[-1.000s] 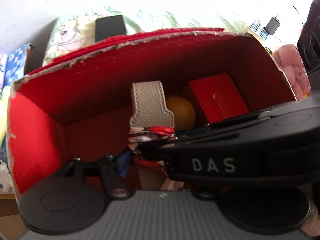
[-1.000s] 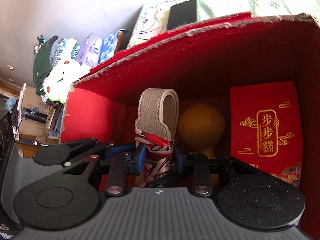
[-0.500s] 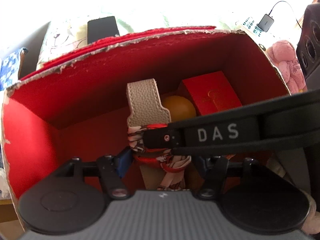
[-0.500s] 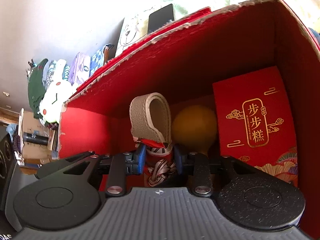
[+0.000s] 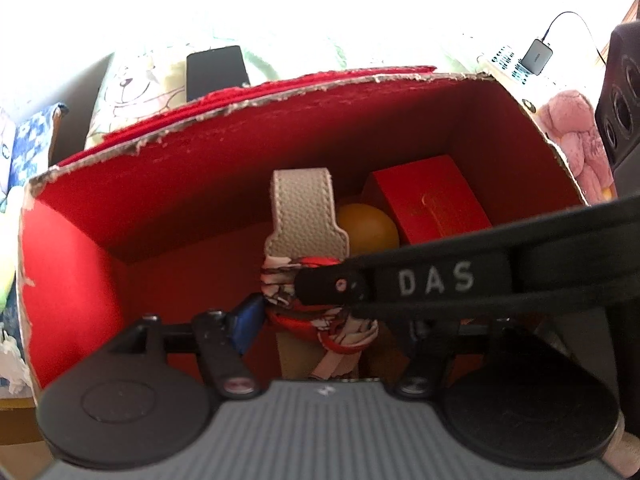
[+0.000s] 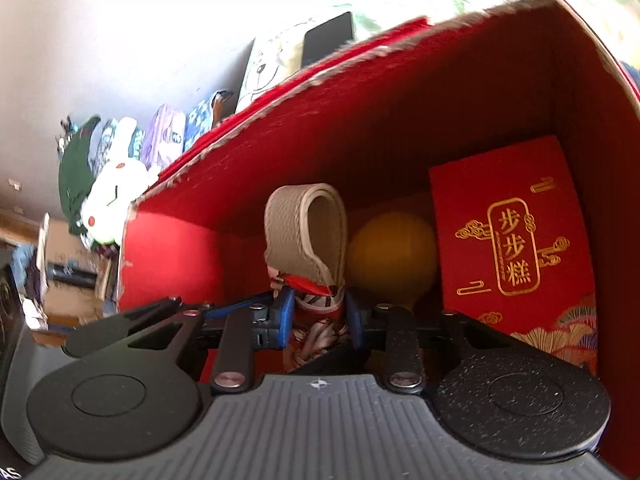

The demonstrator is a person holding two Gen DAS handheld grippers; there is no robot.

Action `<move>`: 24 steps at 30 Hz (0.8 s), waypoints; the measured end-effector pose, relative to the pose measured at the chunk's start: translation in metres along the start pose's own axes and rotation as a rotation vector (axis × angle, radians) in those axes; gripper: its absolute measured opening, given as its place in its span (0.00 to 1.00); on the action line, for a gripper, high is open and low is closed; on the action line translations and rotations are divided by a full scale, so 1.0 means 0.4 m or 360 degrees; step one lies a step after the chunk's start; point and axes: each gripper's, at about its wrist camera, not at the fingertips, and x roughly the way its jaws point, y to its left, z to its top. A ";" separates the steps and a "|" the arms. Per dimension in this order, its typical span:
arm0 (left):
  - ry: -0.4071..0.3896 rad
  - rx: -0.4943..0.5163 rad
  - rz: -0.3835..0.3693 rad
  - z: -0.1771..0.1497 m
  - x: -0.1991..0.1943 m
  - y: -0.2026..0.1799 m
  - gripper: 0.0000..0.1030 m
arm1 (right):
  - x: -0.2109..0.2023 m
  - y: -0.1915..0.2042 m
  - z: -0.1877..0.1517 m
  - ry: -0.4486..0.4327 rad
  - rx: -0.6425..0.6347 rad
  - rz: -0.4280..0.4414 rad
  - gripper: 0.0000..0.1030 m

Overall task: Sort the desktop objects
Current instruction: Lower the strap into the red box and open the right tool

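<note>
Nearest, the right gripper point(image 6: 318, 314) is closing its blue pads on a scarf-wrapped beige strap point(image 6: 304, 232) inside the red box point(image 5: 160, 184), the left gripper point(image 5: 332, 320) opening around it, an orange ball point(image 6: 390, 258) and red packet point(image 6: 508, 236) behind.

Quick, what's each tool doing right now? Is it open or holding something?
Left tool: opening, jaws wide around the scarf-wrapped strap, not pressing it.
Right tool: closing, pads squeezing the strap's scarf-wrapped part inside the red box.
</note>
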 end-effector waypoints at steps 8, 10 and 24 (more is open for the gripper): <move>-0.0046 0.0014 0.0023 0.005 -0.003 -0.010 0.70 | -0.020 -0.015 -0.008 -0.0104 0.0064 0.0067 0.26; -0.0049 0.0021 0.0032 0.005 -0.004 -0.013 0.71 | -0.017 -0.011 -0.008 -0.0107 0.0072 0.0068 0.26; -0.0049 0.0020 0.0036 0.013 0.009 -0.008 0.71 | -0.008 -0.012 -0.003 -0.0067 0.0087 0.0052 0.26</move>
